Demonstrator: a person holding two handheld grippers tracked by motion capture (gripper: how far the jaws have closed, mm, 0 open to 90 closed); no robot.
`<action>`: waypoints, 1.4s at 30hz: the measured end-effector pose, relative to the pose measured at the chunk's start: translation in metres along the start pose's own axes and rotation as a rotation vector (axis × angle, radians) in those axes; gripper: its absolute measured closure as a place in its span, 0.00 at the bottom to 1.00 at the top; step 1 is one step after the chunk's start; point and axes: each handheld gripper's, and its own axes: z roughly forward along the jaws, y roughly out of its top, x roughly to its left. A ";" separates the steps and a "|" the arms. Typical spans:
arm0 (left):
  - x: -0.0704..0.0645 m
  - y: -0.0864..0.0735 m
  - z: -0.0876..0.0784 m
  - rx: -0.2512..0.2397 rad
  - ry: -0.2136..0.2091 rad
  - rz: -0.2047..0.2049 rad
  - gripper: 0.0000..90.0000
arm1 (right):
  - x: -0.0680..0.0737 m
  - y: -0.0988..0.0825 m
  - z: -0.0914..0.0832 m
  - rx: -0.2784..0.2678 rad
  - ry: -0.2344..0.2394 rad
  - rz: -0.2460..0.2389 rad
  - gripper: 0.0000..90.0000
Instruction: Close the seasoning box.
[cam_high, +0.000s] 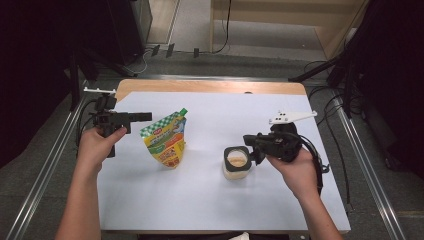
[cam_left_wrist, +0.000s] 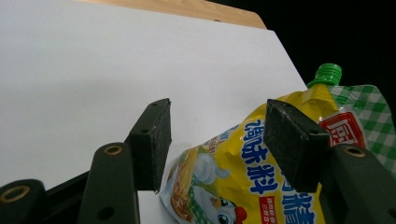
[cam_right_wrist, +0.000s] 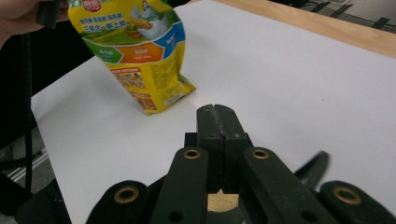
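- The yellow seasoning pouch (cam_high: 166, 142) stands upright on the white sheet (cam_high: 200, 200), left of the middle of the table, its green cap (cam_high: 183, 111) at the top corner.
- In the left gripper view the pouch (cam_left_wrist: 243, 182) sits right in front of the pads, green cap (cam_left_wrist: 328, 73) poking up at the far right, a checked green-and-white panel beside it.
- The left gripper (cam_high: 131, 117) hovers just to the left of the pouch, its jaws standing apart; in its own view (cam_left_wrist: 217, 140) one pad overlaps the pouch's upper part, and whether it touches I cannot tell; the other pad is over bare sheet.
- The left hand (cam_high: 97, 145) grips that tool from below at the table's left edge.
- Over to the right: a small jar (cam_high: 236, 162) with a dark rim and pale, grainy contents sits on the sheet, well apart from the pouch.
- The right gripper (cam_high: 248, 141) is just beside the jar's right rim, held by the right hand (cam_high: 295, 167).
- Its jaws are pressed together with nothing between them, plain in the right gripper view (cam_right_wrist: 217, 116), the pouch (cam_right_wrist: 135, 51) beyond them.
- Bare wood of the table (cam_high: 210, 86) shows along the far edge.
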 end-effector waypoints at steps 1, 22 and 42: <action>0.001 0.000 0.001 0.000 0.000 -0.003 0.47 | -0.002 0.000 -0.002 -0.003 -0.005 0.000 1.00; 0.000 -0.003 0.007 0.017 0.011 0.013 0.47 | -0.049 -0.017 -0.028 -0.022 -0.117 0.119 1.00; -0.002 -0.003 0.010 0.027 0.016 0.033 0.47 | -0.059 -0.035 0.003 0.057 -0.093 0.157 1.00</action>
